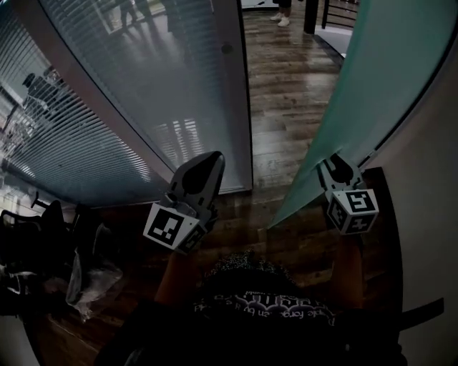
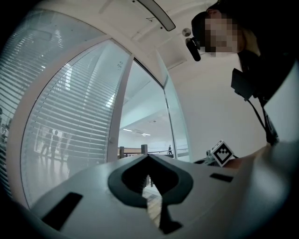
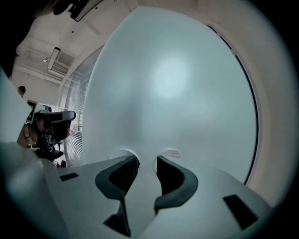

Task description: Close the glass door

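The frosted glass door (image 1: 372,93) stands swung open on the right, its lower edge slanting down to the wooden floor. My right gripper (image 1: 333,163) is up against the door's face near that edge. In the right gripper view the door (image 3: 173,84) fills the frame and the right gripper (image 3: 146,161) is open by a narrow gap, tips at the glass, with nothing between them. My left gripper (image 1: 210,159) is shut and empty, held in front of the doorway beside the grey frame post (image 1: 237,93). In its own view the left gripper (image 2: 148,158) points through the opening.
A fixed glass wall with blinds (image 1: 136,86) runs along the left. A black office chair (image 1: 28,236) and a clear plastic bag (image 1: 89,275) sit at the lower left. A white wall (image 1: 436,179) closes the right side. Someone's feet (image 1: 280,18) show far beyond the doorway.
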Demonstrator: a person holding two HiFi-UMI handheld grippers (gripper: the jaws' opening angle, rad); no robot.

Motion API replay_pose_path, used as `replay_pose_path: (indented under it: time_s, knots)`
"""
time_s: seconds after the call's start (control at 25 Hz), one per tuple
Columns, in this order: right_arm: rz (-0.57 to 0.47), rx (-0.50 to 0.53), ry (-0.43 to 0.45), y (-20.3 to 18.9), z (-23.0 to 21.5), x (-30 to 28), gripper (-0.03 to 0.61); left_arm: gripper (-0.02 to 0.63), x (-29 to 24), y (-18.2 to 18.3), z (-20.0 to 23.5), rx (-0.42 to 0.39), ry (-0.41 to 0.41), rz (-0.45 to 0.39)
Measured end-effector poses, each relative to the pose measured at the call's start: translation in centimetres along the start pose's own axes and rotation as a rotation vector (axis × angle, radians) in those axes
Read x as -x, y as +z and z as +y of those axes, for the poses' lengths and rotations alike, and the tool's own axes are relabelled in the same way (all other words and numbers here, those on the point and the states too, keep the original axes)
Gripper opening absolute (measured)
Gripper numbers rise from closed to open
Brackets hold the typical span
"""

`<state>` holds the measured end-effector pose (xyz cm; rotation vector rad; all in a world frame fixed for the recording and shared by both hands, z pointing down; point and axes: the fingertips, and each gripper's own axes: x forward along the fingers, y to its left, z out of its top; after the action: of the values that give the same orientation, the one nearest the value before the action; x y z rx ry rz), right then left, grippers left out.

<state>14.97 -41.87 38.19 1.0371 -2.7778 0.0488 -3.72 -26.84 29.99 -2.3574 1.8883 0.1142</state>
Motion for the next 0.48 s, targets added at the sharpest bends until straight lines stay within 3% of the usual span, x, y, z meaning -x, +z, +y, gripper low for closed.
replay_pose_path:
  time_s: [0.48]
  knots:
    - [0.000,0.007,0.018,1.7,0.5,-6.5,0.126,0.002,-1.4,-0.4,5.8,0.003,0.064,0.007]
